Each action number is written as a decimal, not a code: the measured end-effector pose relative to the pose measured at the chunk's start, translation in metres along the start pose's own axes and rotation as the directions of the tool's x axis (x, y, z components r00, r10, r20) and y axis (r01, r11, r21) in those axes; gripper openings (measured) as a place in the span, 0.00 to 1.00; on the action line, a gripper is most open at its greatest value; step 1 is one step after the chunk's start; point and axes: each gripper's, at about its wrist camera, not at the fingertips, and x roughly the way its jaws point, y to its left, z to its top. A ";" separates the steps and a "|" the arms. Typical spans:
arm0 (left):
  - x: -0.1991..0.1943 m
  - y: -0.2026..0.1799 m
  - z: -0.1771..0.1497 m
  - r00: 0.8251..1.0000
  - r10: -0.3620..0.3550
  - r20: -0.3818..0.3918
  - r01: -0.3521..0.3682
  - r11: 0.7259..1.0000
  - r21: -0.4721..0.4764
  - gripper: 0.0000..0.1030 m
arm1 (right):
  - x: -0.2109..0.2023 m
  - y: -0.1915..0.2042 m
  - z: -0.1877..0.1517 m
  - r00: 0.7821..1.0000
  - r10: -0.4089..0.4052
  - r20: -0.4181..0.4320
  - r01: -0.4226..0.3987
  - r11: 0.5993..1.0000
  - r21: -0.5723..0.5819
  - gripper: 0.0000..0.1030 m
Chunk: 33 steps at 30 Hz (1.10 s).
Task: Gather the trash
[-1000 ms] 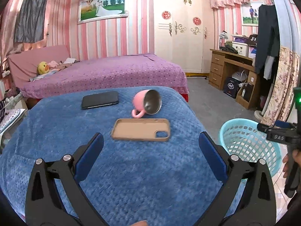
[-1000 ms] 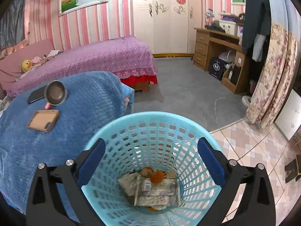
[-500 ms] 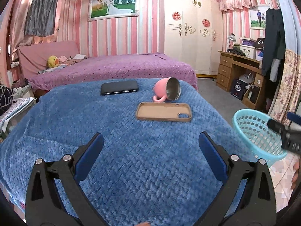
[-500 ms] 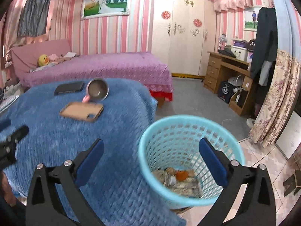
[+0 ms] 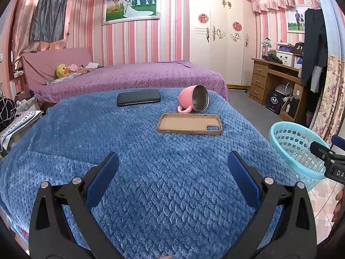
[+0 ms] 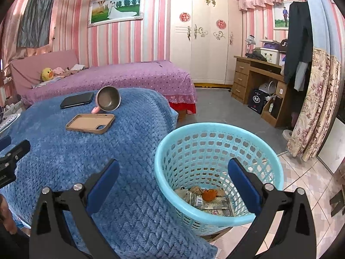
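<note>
A light blue plastic basket (image 6: 217, 168) stands on the floor at the right edge of the blue blanket (image 6: 86, 151). Crumpled wrappers and orange scraps (image 6: 208, 196) lie in its bottom. It also shows in the left wrist view (image 5: 295, 151). My right gripper (image 6: 172, 183) is open and empty, above the blanket's edge and the basket's near rim. My left gripper (image 5: 172, 181) is open and empty, above the near part of the blanket (image 5: 151, 172).
On the blanket lie a tan phone case (image 5: 189, 126), a tipped pink mug (image 5: 194, 101) and a black phone (image 5: 139, 100). A purple bed (image 5: 133, 77) is behind. A wooden desk (image 6: 258, 86) and floral curtain (image 6: 317, 112) stand at right.
Both grippers have pulled back and up from the blanket and basket. The right gripper was over the basket's mouth and now stands at its near left rim. Both stay open.
</note>
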 end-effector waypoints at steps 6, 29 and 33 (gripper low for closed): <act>-0.001 0.000 0.001 1.000 -0.003 0.005 0.003 1.000 -0.006 0.95 | 0.001 -0.005 0.001 1.000 -0.013 0.006 0.013 1.000 0.018 0.96; 0.000 -0.002 0.002 1.000 -0.008 0.003 0.009 1.000 -0.009 0.95 | -0.002 0.001 0.002 1.000 -0.006 0.028 0.005 1.000 0.017 0.96; 0.001 -0.005 0.002 1.000 -0.008 0.007 0.008 1.000 -0.002 0.95 | -0.004 0.005 0.002 0.999 -0.007 0.039 0.007 1.000 0.003 0.96</act>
